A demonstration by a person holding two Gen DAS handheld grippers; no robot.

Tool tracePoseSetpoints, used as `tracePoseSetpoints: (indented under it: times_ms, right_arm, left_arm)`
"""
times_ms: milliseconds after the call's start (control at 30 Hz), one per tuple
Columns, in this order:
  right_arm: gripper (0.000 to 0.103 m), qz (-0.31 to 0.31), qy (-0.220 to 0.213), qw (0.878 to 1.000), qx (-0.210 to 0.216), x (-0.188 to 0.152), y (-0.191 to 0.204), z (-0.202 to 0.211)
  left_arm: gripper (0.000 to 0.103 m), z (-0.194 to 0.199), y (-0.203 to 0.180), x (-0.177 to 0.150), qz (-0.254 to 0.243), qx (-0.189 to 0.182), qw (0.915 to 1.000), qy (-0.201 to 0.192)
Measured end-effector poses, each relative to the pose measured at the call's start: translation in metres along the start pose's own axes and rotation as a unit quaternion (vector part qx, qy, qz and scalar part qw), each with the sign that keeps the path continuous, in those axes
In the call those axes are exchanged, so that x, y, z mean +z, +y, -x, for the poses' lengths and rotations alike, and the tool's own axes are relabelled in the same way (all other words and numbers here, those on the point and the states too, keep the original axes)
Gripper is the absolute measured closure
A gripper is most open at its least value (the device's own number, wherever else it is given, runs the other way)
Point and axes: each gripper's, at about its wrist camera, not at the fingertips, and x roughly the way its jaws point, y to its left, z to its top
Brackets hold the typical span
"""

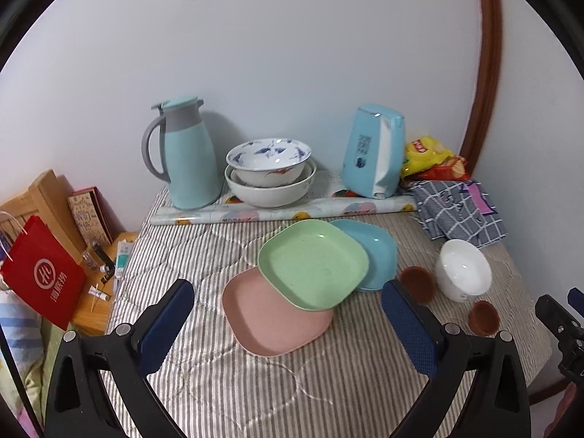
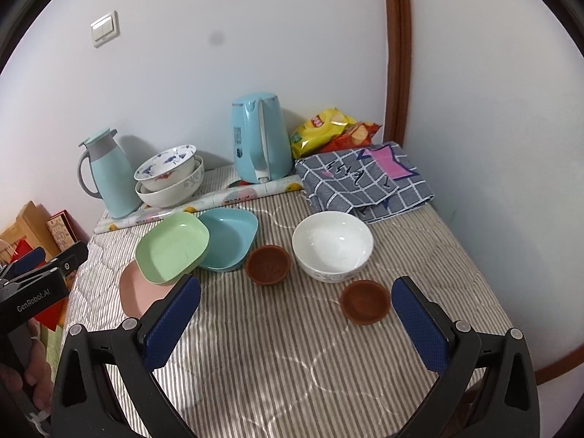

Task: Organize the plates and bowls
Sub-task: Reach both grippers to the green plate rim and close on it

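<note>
A green plate point(image 1: 314, 262) lies tilted over a pink plate point(image 1: 270, 317) and a blue plate point(image 1: 376, 248) on the striped table; they also show in the right wrist view: green point(image 2: 171, 248), pink point(image 2: 140, 294), blue point(image 2: 228, 237). A white bowl point(image 2: 332, 244) and two small brown saucers point(image 2: 268, 264) point(image 2: 365, 301) sit to their right. Two patterned bowls point(image 1: 270, 171) are nested at the back. My left gripper point(image 1: 288, 314) is open above the pink plate. My right gripper point(image 2: 297, 308) is open above the cloth, near the saucers.
A teal thermos jug point(image 1: 186, 153), a teal kettle point(image 1: 376, 149), snack bags point(image 1: 430, 157), a rolled sheet point(image 1: 277, 211) and a checked cloth point(image 1: 460, 204) line the back by the wall. A red bag point(image 1: 43, 273) and wooden items stand left of the table.
</note>
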Motion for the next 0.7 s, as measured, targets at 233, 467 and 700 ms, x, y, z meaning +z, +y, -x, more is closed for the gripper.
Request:
tracePoseSetpoints:
  times_ms: [233, 467, 700]
  right_arm:
    - [0.0, 0.014, 0.008, 1.0, 0.014, 0.011, 0.016, -0.032]
    - [0.002, 0.009, 0.016, 0.999, 0.047, 0.02, 0.031, -0.063]
    - [0.005, 0.016, 0.023, 0.998, 0.057, 0.025, 0.048, -0.097]
  left_arm:
    - [0.0, -0.042, 0.014, 0.003, 0.015, 0.001, 0.9994, 0.029]
    - [0.0, -0.081, 0.023, 0.011, 0.02, 0.0, 0.9984, 0.053]
    - [0.0, -0.12, 0.035, 0.017, 0.031, -0.006, 0.9967, 0.075]
